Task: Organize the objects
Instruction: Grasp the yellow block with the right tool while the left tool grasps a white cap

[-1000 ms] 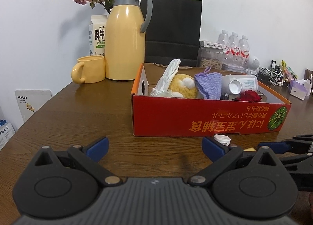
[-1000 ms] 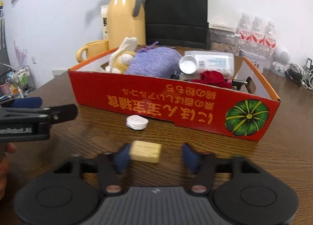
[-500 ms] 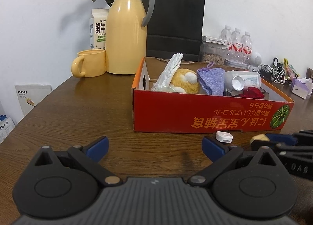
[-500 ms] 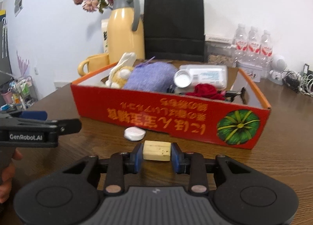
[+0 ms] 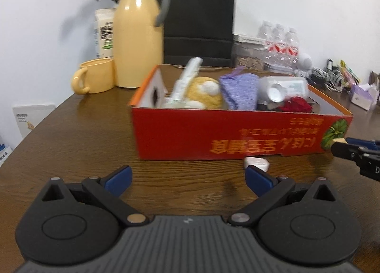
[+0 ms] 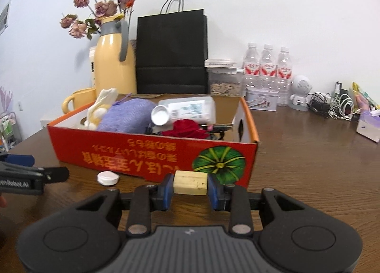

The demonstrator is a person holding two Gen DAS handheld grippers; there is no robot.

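Observation:
My right gripper (image 6: 190, 186) is shut on a pale yellow block (image 6: 190, 182) and holds it above the table, in front of the red cardboard box (image 6: 147, 154). The box holds a plush toy, a purple knit pouch (image 6: 128, 117), a white bottle (image 6: 187, 109) and a red flower (image 6: 187, 128). A small white cap (image 6: 108, 178) lies on the table by the box front; it also shows in the left wrist view (image 5: 256, 163). My left gripper (image 5: 187, 176) is open and empty, low over the table before the box (image 5: 237, 137).
Behind the box stand a yellow thermos (image 6: 111, 59), a yellow mug (image 5: 93, 76), a black paper bag (image 6: 171, 52), water bottles (image 6: 267, 68) and a tin (image 6: 261, 99). Cables (image 6: 332, 104) and a tissue box (image 6: 369, 125) lie at the right.
My right gripper closed on the yellow block and lifted it off the table toward the box. My left gripper stayed open and shifted slightly.

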